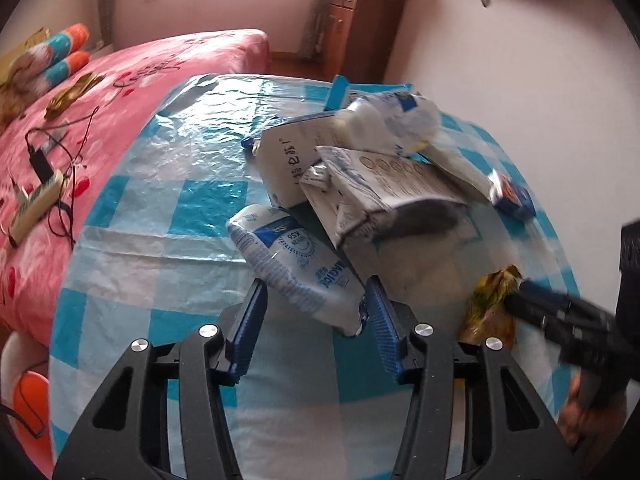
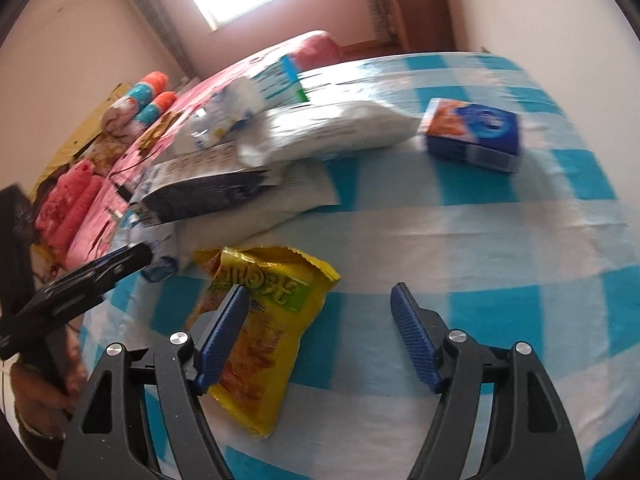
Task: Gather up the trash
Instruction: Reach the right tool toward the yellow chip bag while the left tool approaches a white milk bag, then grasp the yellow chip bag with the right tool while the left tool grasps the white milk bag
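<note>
The left gripper (image 1: 316, 312) brackets the lower end of a white-and-blue wrapper (image 1: 292, 264) whose long axis runs away toward the heap of cartons (image 1: 360, 176) in the middle of the checked table (image 1: 168, 248); whether its pads already pinch it, I cannot tell. The right gripper (image 2: 318, 332) is spread wide and grasps nothing. The yellow snack bag (image 2: 260, 320) lies flat near the table's near edge, under the right gripper's left finger, so that gripper must shift left to straddle it.

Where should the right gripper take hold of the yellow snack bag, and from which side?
The yellow snack bag lies flat and crumpled on the checked cloth, so come from above. Probably best to pinch its raised, puffed middle across the short width. The right gripper sits off-centre, one finger over the bag: centre it first.
</note>
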